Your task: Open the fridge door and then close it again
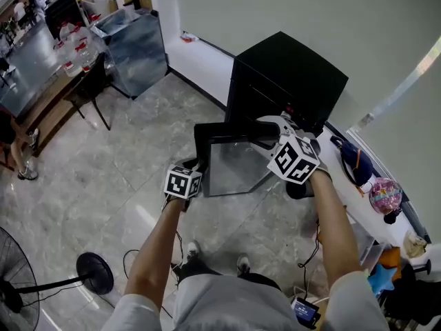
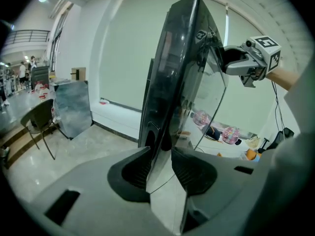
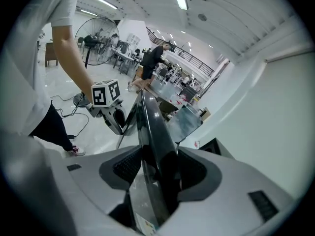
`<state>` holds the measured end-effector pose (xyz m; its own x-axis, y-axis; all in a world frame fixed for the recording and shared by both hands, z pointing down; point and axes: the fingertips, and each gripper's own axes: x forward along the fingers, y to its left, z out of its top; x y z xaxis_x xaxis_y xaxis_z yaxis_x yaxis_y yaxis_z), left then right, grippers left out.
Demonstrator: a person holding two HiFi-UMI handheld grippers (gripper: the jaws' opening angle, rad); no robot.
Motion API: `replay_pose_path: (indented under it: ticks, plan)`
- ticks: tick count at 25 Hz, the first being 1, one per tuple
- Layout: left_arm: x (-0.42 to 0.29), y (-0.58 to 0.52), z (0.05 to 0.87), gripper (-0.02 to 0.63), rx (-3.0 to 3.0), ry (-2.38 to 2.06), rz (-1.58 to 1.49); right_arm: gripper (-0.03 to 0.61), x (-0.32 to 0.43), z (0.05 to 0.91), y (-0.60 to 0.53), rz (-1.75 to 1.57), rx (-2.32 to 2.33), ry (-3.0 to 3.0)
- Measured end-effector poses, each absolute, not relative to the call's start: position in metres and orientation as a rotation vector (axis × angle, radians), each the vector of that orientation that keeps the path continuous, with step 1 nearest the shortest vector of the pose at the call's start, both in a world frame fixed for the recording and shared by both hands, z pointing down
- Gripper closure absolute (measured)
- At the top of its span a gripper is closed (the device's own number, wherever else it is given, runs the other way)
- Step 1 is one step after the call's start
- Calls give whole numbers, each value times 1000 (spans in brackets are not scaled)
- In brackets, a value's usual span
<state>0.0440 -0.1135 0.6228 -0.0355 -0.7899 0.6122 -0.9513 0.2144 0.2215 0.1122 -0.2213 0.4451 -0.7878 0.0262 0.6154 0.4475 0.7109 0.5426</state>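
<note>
The black fridge (image 1: 286,74) stands against the wall, and its glass-fronted door (image 1: 234,164) is swung out toward me. My left gripper (image 1: 194,165) sits on the door's free side edge. In the left gripper view the door (image 2: 177,73) runs edge-on between the pads of that gripper (image 2: 160,156), which are shut on it. My right gripper (image 1: 267,134) is at the door's top corner near the fridge. In the right gripper view the thick dark door edge (image 3: 150,122) fills the gap of that gripper (image 3: 157,168), which is shut on it.
A metal cabinet (image 1: 134,47) and a dark chair (image 1: 89,88) stand at the far left. A floor fan (image 1: 21,281) is at the lower left. A white ledge (image 1: 344,185) at the right holds a dark bag (image 1: 355,163) and a pink ball (image 1: 384,195). Cables lie by my feet (image 1: 193,250).
</note>
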Motion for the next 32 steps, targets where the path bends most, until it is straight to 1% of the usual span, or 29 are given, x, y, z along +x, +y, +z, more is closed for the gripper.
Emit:
replay_pose_path:
  ticks: [17, 32]
  plan:
    - [134, -55, 624, 508, 1427, -1990, 223, 345, 168, 447, -178, -1055, -652, -2299]
    - [205, -34, 622, 508, 1247, -2082, 103, 333, 212, 446, -161, -1157, -840, -2283]
